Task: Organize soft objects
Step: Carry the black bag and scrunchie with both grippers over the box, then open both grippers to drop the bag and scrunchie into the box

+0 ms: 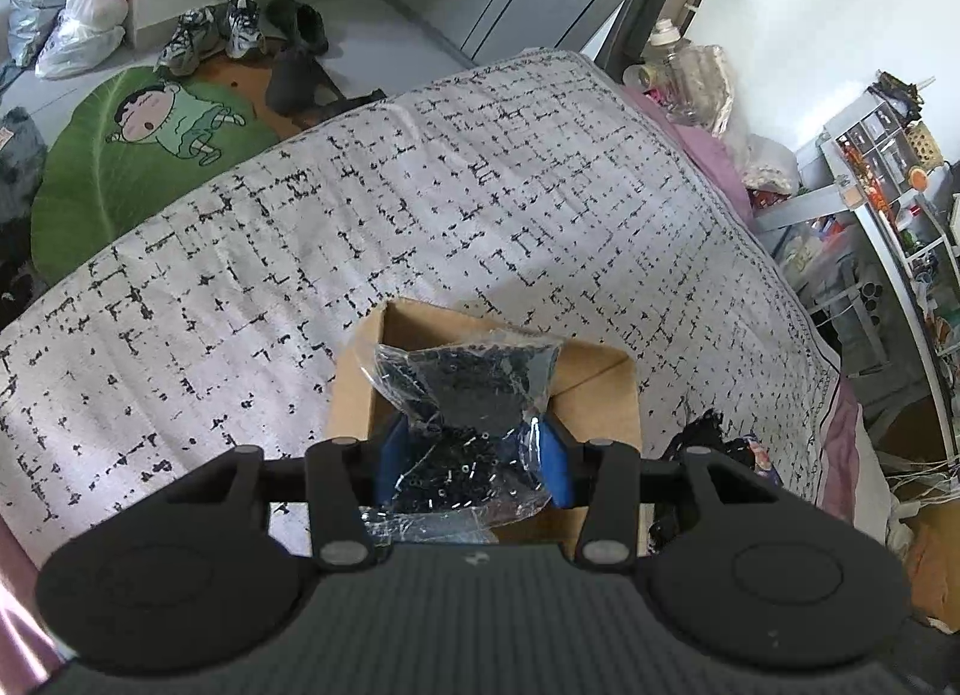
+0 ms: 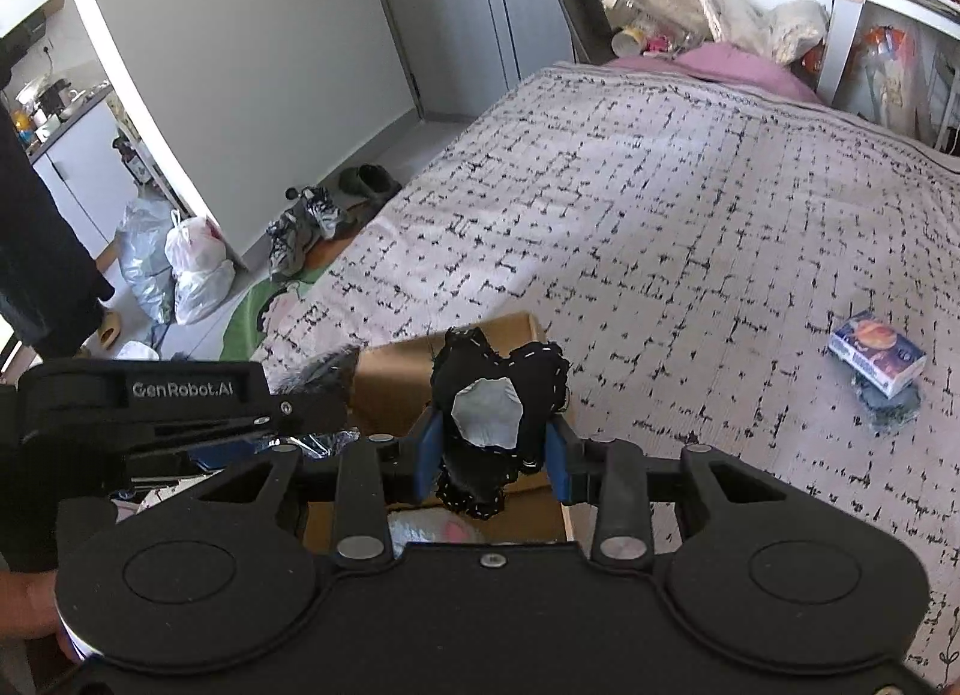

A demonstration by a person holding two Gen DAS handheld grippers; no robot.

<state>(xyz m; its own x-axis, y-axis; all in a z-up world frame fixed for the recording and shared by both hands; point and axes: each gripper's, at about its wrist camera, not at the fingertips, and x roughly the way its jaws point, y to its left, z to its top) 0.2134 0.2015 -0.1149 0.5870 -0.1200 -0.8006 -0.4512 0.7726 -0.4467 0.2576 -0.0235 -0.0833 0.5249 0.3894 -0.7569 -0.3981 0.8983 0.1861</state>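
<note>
An open cardboard box point(image 1: 354, 389) stands on the patterned bedspread point(image 1: 420, 203). Directly over the box, my left gripper point(image 1: 474, 458) is shut on a clear plastic bag point(image 1: 474, 389) full of small black pieces, its blue pads pinching the bag's middle. In the right wrist view, my right gripper point(image 2: 495, 449) is shut on a black fabric piece point(image 2: 474, 371) with white stitching and a pale grey patch. It hangs over the same box point(image 2: 390, 383). The left gripper's black body point(image 2: 180, 401) comes in from the left beside it.
A small printed carton point(image 2: 876, 356) lies on a dark item at the bed's right. Dark clothing point(image 1: 702, 443) sits right of the box. On the floor beyond are shoes point(image 1: 210, 32), a green cartoon rug point(image 1: 120, 155) and plastic bags point(image 1: 90, 17). Cluttered shelves point(image 1: 888, 185) line the right.
</note>
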